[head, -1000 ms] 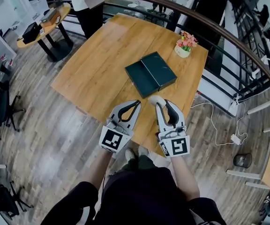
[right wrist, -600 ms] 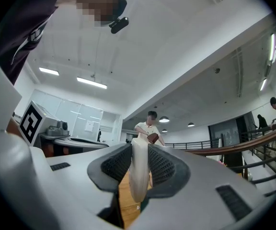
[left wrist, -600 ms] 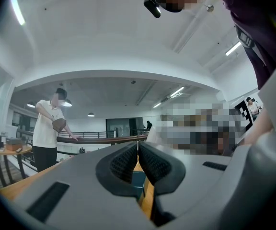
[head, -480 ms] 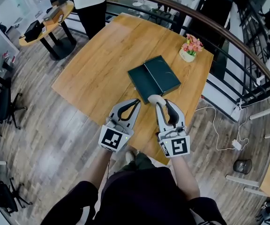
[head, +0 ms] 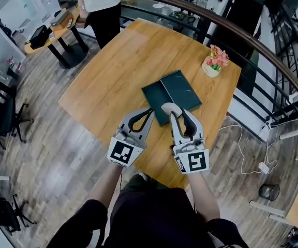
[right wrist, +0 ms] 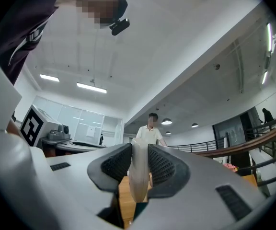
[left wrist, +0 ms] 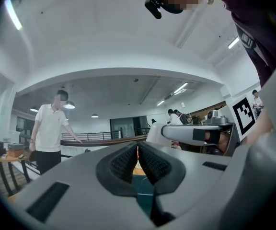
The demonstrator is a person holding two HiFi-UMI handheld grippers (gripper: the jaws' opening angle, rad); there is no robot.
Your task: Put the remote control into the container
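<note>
The right tool (head: 173, 112) is clenched on the white remote control (right wrist: 138, 175), pads against both its sides. Only the head view shows the remote's end over the near edge of the dark-green container (head: 179, 88) on the table (head: 115, 66). The left tool (head: 148, 112) is closed on nothing.

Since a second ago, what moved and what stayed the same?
Both tools went forward toward the green container: the right tool, carrying the remote, now reaches its near edge, the left tool alongside. Nothing was picked up or let go. The right tool stays shut on the remote; the container stays on the table.
</note>
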